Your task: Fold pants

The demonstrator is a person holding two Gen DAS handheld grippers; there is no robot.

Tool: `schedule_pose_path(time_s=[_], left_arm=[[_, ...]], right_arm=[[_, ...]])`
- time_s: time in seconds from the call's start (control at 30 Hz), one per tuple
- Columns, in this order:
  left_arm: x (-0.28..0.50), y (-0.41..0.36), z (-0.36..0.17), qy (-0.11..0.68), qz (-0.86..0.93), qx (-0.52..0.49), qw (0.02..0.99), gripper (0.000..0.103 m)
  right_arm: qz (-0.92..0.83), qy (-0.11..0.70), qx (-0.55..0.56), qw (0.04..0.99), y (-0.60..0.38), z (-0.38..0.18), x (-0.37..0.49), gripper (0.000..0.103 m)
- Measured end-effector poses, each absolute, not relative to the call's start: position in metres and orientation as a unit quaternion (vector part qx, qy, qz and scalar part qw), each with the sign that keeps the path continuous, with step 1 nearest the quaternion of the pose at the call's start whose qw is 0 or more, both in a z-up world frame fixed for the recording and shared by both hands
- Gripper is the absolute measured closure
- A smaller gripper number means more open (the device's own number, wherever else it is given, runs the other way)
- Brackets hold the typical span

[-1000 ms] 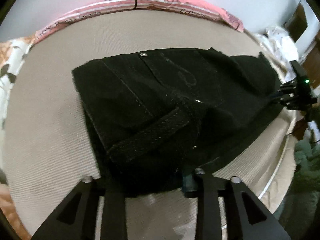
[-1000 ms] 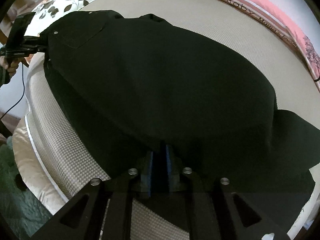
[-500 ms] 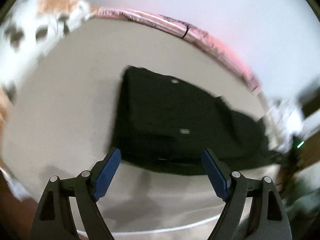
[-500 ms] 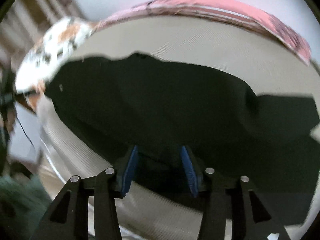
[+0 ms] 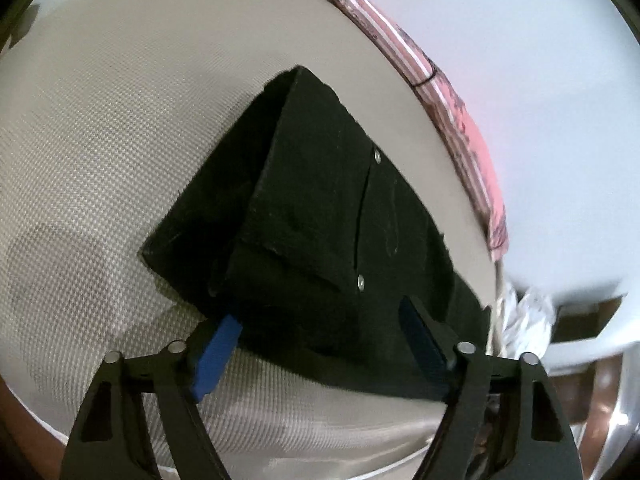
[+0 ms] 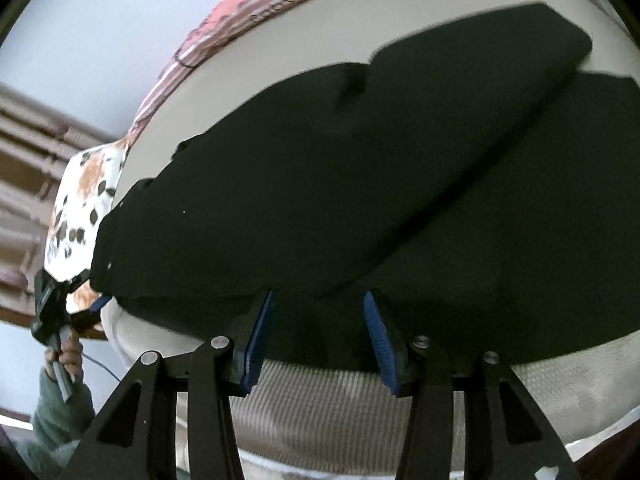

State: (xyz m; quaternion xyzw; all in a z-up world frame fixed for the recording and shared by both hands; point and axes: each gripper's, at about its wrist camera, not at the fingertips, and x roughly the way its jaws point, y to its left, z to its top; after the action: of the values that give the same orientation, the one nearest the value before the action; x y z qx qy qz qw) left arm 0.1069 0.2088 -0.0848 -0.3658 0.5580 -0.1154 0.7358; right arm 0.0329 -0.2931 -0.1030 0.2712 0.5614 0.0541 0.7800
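Black pants (image 5: 320, 220) lie folded on a beige woven mat (image 5: 100, 140). The waist end with metal rivets and a back pocket faces the left wrist view. My left gripper (image 5: 320, 340) is open and empty, its blue pads just short of the waist edge. In the right wrist view the pants (image 6: 360, 180) stretch across the mat, one leg laid over the other. My right gripper (image 6: 318, 320) is open and empty at the near edge of the cloth. The left gripper (image 6: 80, 300) shows at the far left, held by a hand.
A pink striped blanket (image 5: 460, 120) runs along the mat's far edge. A floral pillow (image 6: 84, 200) lies at one end. White crumpled cloth (image 5: 524, 312) sits beyond the mat's corner. The mat's near edge (image 6: 360, 420) drops off just below my right gripper.
Both grippers were shut on the pants one second ago. Both have let go and opened, and have drawn back a little. The pants now lie flat on the mat.
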Motion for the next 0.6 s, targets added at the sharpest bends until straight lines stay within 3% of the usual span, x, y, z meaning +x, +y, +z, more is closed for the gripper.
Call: schedule_pose_path(time_s=[0.27,0.3,0.33,0.4,0.6], left_arm=[[0.112,0.221,-0.095,0.566,-0.086,-0.367,0.733,0.068],[0.113,0.222,-0.096,0.566,-0.086,-0.364,0.735,0.071],[0.113,0.223,-0.096,0.566,-0.085,-0.363,0.735,0.072],[0.116,0.222,-0.094,0.57,-0.087,-0.354,0.736,0.077],[0.134,0.212,-0.064,0.552,-0.12,-0.282,0.775,0.084]], right_arm=[[0.031,0.536,0.293,0.791,-0.299,-0.111,0.048,0.06],[0.025,0.534,0.288,0.795,-0.298,-0.111,0.05,0.066],[0.018,0.533,0.279,0.798,-0.298,-0.11,0.049,0.079],[0.007,0.537,0.26,0.803,-0.297,-0.11,0.05,0.091],[0.004,0.539,0.21,0.816,-0.283,-0.089,0.043,0.096]])
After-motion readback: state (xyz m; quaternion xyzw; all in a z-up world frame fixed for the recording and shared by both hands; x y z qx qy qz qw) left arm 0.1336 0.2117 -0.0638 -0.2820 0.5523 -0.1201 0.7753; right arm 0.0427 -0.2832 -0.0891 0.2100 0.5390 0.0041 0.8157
